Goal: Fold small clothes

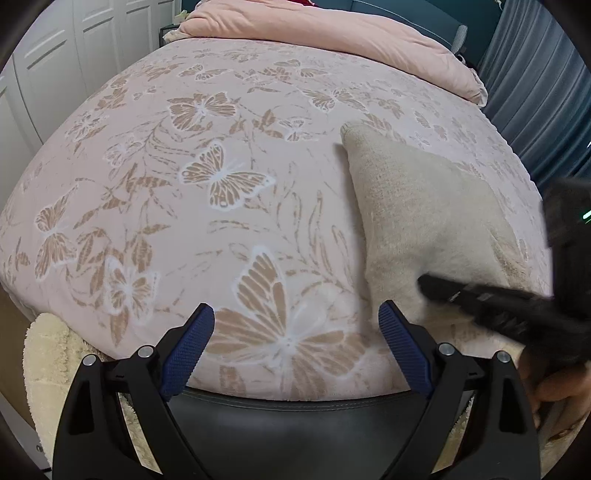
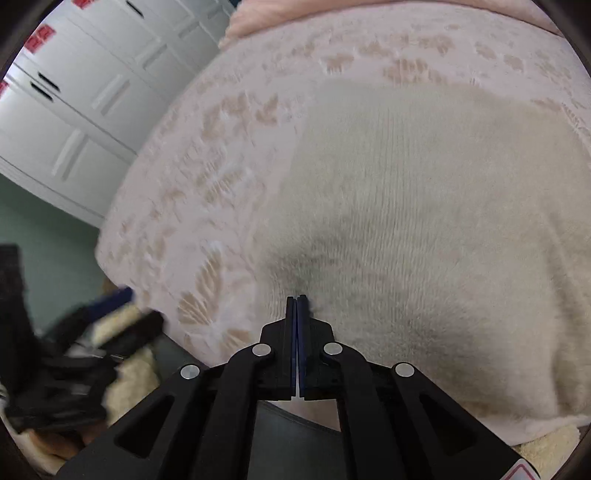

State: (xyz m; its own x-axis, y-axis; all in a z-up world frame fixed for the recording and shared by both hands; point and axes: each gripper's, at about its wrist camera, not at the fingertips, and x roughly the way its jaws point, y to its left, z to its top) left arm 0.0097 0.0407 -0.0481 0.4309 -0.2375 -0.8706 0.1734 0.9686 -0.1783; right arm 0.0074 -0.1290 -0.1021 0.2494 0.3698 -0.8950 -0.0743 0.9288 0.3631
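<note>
Bed covered by a pink butterfly-print bedspread (image 1: 221, 177), a plain pink duvet (image 1: 332, 33) bunched at its far end. Beige knitted garment (image 1: 424, 221) lying on the bedspread's right side, near the front edge. Left gripper (image 1: 295, 325): jaws spread wide over bare bedspread. Right gripper (image 2: 297, 306): jaws pressed together at the garment's near edge; whether fabric is pinched cannot be told.

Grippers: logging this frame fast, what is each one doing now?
Left gripper: open, holding nothing, over the bedspread.
Right gripper: closed at the beige knit garment; whether it pinches fabric cannot be told.
</note>
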